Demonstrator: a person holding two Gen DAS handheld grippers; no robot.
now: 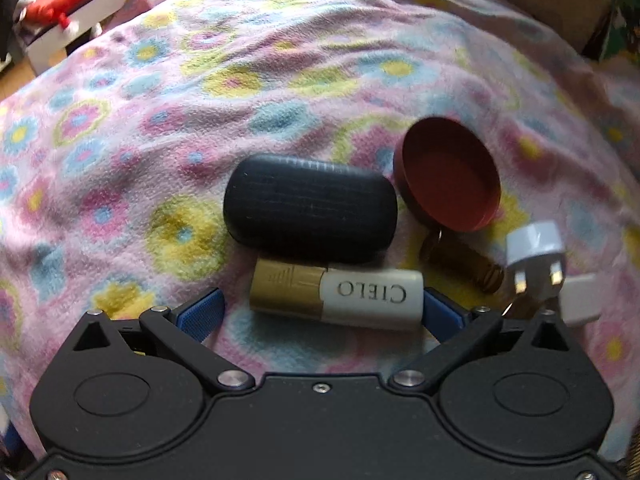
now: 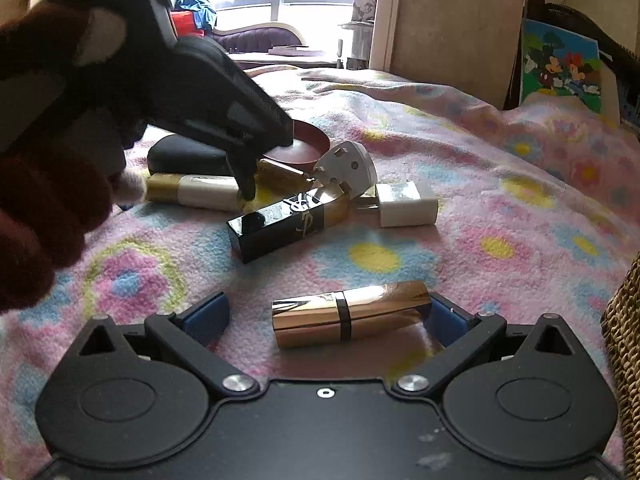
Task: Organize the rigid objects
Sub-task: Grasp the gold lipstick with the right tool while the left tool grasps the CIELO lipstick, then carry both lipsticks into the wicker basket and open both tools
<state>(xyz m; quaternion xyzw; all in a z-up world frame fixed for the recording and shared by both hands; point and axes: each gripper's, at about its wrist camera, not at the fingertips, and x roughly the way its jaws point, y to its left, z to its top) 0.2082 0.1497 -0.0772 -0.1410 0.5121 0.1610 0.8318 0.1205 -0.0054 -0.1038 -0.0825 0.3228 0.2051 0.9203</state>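
The white and gold tube [image 1: 336,298] lay on the flowered blanket [image 1: 160,128] between the blue pads of the left gripper [image 1: 320,308]. The jaws stood wide apart; the left pad [image 1: 202,314] did not touch the tube, and whether the right one met its white end I cannot tell. The tube was round, one half gold and one half white, with the word CIELO on the white part. Its long axis ran across the gripper, gold end to the left in the left wrist view. Just behind it lay a black oval case [image 1: 310,206], parallel and touching or nearly so, and beside that a red round lid [image 1: 450,180] tilted on its edge.

In the right wrist view a shiny gold lipstick [image 2: 350,314] lay on the blanket between the pads of the right gripper [image 2: 326,316], also released and wide. It lay crosswise, its right end close to the right pad. Farther away lay a black and gold lipstick [image 2: 288,222], a white plug [image 2: 348,168] and a white charger block [image 2: 406,204].
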